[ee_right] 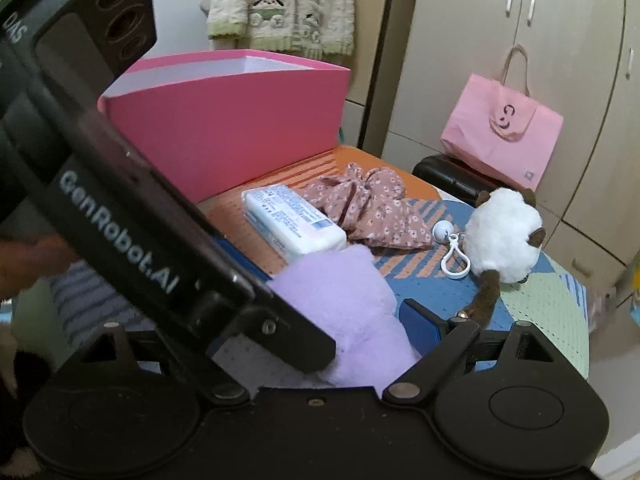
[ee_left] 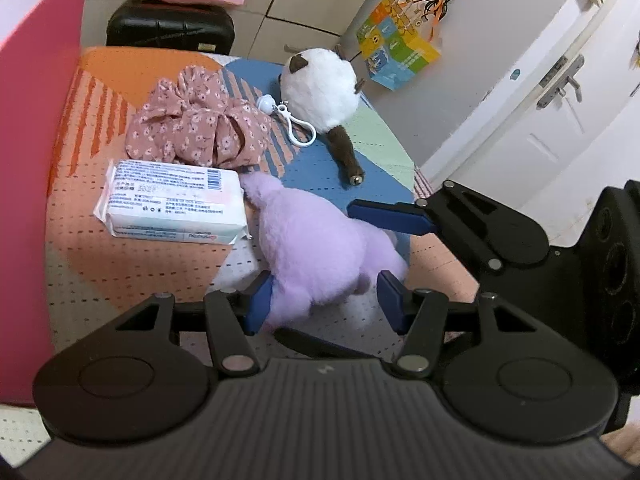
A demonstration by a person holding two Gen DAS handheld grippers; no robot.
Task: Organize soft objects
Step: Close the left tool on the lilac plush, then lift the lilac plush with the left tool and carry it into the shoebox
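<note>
1. At the far left of the patterned mat [ee_left: 132, 264] stands the pink box [ee_right: 224, 128], open at the top.
2. Just right of it lies the white wipes pack [ee_left: 176, 204], flat, with the floral fabric bundle [ee_left: 200, 124] touching its far edge.
3. Toward the middle, the purple plush toy [ee_left: 316, 248] lies with one tip against the wipes pack.
4. The left gripper [ee_left: 326, 300] straddles the near end of that toy, and both blue pads [ee_left: 260, 300] are pressed into its fur.
5. The right gripper [ee_right: 320, 316] has its jaws spread wide around the same toy; one blue finger [ee_right: 420, 320] stands just beside the fur, while the other is hidden behind the left tool.
6. Farther right lie a white clip [ee_left: 298, 128] and the white and brown plush [ee_left: 320, 88], well apart from both tools.
</note>
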